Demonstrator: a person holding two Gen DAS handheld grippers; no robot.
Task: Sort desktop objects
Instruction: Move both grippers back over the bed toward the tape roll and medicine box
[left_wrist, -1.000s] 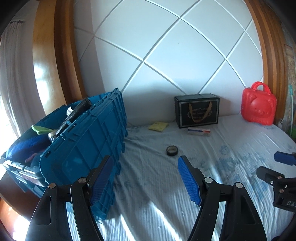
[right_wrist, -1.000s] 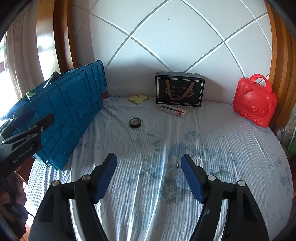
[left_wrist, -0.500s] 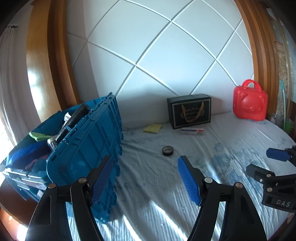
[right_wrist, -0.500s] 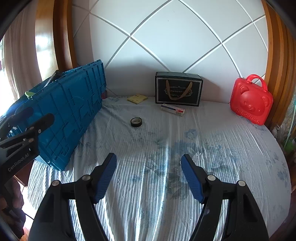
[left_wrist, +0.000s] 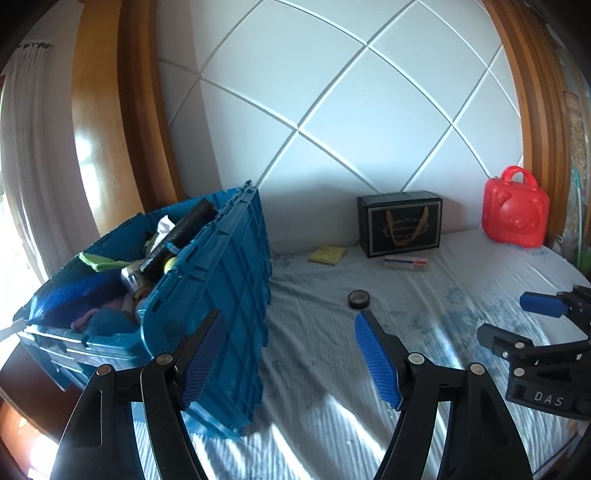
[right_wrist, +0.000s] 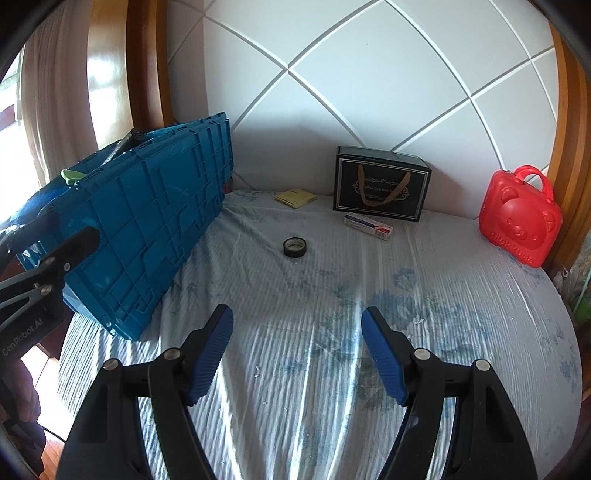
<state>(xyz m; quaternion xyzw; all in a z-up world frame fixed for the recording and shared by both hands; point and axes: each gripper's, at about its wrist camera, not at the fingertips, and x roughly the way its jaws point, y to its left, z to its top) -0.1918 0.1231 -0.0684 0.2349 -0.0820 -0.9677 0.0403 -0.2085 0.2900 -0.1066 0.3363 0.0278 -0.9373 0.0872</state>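
Observation:
A black tape roll (left_wrist: 358, 298) (right_wrist: 295, 246) lies mid-bed. A small white box (left_wrist: 405, 263) (right_wrist: 368, 225) lies in front of a black gift box (left_wrist: 399, 222) (right_wrist: 380, 188). A yellow notepad (left_wrist: 327, 254) (right_wrist: 295, 196) lies near the headboard. A red bear case (left_wrist: 515, 211) (right_wrist: 519, 220) stands at the far right. My left gripper (left_wrist: 288, 354) is open and empty, beside the blue crate (left_wrist: 218, 295) (right_wrist: 147, 236). My right gripper (right_wrist: 297, 350) is open and empty above the sheet; it also shows in the left wrist view (left_wrist: 517, 321).
The blue crate is full of several items and its lid leans open toward the bed. A white padded headboard (right_wrist: 369, 92) with a wooden frame (left_wrist: 140, 110) backs the bed. The bed's edge curves off at the right (right_wrist: 565, 332).
Both grippers have drawn back and up from the bed, so the objects look smaller. The left view now shows more of the crate's inside. Nothing was taken hold of.

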